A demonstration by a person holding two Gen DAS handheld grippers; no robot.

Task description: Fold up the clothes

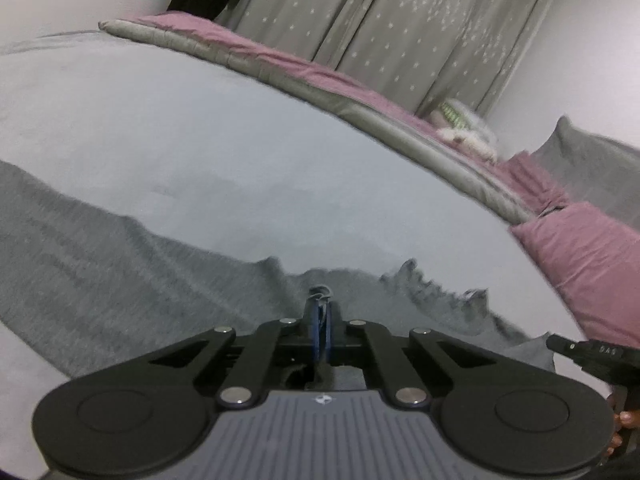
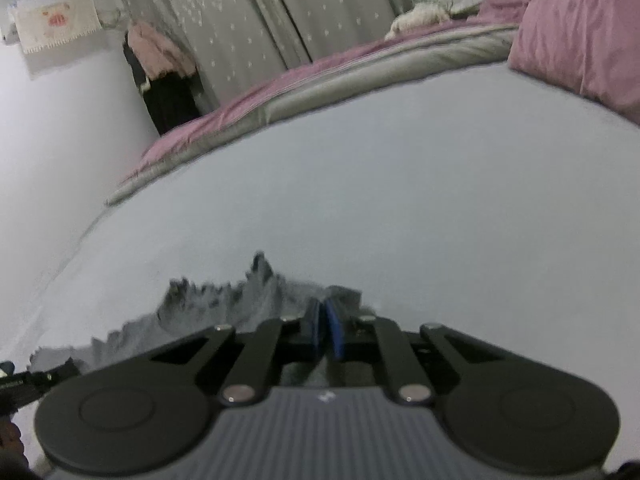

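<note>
One grey garment [image 1: 132, 264] lies on the pale bed sheet [image 1: 200, 128], at the near edge of the bed. The left gripper [image 1: 320, 308] has its jaws pressed together on a pinch of the garment's edge; cloth shows between the blue pads. The right gripper [image 2: 325, 312] is likewise clamped tight on the same garment [image 2: 224, 300] at its frilled edge.

Surroundings: one folded quilt [image 1: 320, 80], grey and mauve, runs along the far edge of the bed. One mauve pillow [image 1: 592, 256] sits at the far right corner. A small pale bundle [image 1: 468, 128] rests on the quilt. Star-patterned grey curtains [image 1: 400, 20] hang behind. Nothing lies between the grippers and the open sheet.

Only the right wrist view shows a white embroidered cloth [image 2: 56, 24] on the wall. Clothes hanging in the corner [image 2: 164, 76] are clearer there. Only the left wrist view shows the garment's long spread.
</note>
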